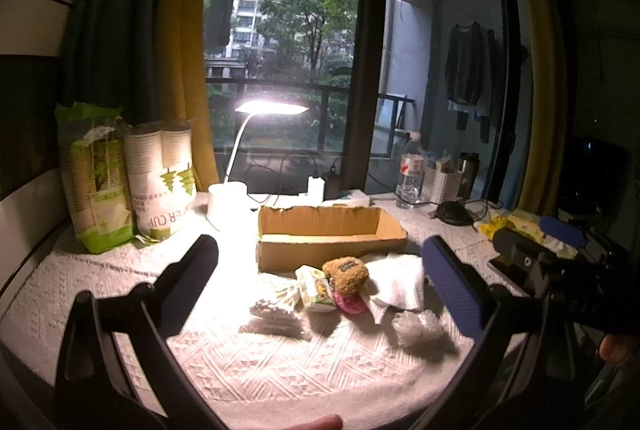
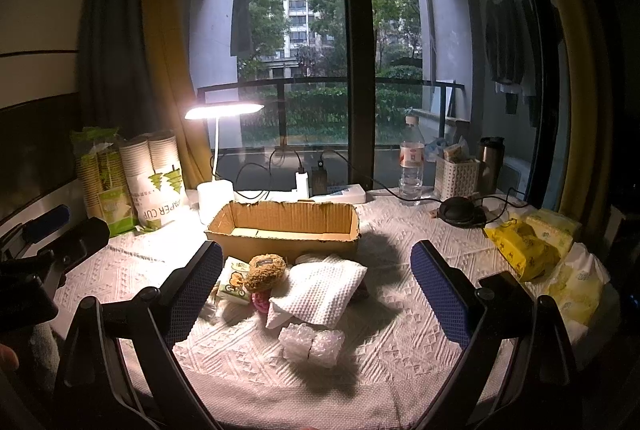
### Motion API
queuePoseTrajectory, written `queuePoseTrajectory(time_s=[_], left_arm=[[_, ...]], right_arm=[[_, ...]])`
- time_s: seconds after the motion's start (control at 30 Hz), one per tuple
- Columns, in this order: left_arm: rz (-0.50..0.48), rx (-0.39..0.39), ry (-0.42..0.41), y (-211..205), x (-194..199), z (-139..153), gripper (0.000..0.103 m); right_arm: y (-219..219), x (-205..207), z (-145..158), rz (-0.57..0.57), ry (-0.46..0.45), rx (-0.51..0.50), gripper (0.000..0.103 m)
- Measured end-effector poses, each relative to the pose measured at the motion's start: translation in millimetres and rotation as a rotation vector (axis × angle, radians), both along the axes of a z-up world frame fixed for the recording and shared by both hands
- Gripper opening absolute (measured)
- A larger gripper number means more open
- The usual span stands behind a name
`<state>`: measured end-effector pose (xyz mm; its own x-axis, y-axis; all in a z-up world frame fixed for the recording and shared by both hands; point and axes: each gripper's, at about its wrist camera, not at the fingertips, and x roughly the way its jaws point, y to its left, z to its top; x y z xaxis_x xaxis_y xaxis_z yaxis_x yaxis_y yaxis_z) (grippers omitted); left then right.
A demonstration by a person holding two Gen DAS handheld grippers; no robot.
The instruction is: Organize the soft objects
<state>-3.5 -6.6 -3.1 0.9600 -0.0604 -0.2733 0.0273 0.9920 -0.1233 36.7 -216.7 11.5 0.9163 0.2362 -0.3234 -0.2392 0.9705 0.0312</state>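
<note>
The room is dim; the lamp (image 1: 266, 107) (image 2: 224, 110) is the main light, its head blown out to white glare in both views. Below the lamp, the cloth (image 1: 280, 358) (image 2: 256, 362) glows warm and washed out, fading to brown further from it. Behind the lamp, grey daylight shows through the window (image 1: 288, 42) (image 2: 304, 30). The box (image 2: 288, 226) throws a soft shadow away from the lamp. Fisheye bending curves the frame lines, and the corners fall to black. Far from the lamp, detail turns grainy and soft.
</note>
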Motion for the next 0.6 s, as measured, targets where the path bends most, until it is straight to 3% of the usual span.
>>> queuePoseTrajectory(time_s=[0.6], left_arm=[[0.008, 0.006, 0.179, 1.7, 50.8, -39.3, 0.102]], right_arm=[[-12.1, 50.7, -34.5, -0.022, 0.155, 0.015, 0.097]])
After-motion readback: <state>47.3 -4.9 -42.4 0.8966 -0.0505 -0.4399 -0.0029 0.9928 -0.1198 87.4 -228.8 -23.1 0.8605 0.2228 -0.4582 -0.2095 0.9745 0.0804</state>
